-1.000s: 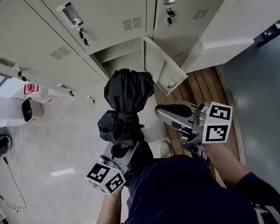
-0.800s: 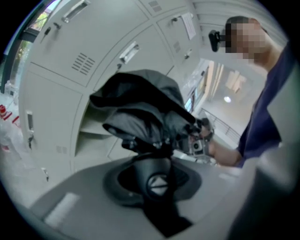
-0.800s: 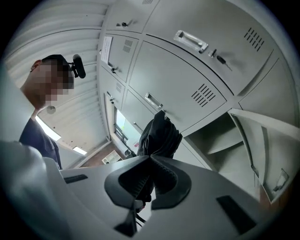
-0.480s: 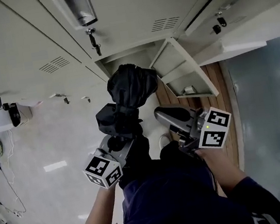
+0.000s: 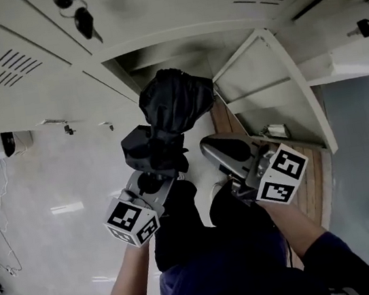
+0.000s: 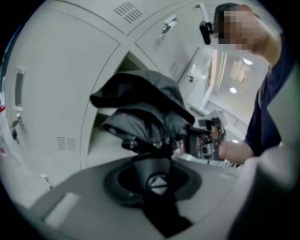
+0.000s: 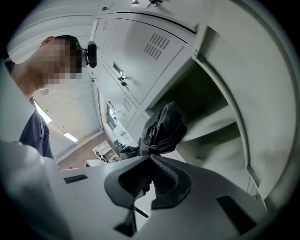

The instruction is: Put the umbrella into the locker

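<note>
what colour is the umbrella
The umbrella is black all over; the head view shows it best.

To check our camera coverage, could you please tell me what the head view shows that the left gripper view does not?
Only the head view: the marker cube on each gripper, left and right, and the wooden floor strip beside the lockers. Only the left gripper view: the umbrella's round handle end, clamped between the jaws of the left gripper. Both: the black folded umbrella held in front of the open locker compartment.
</note>
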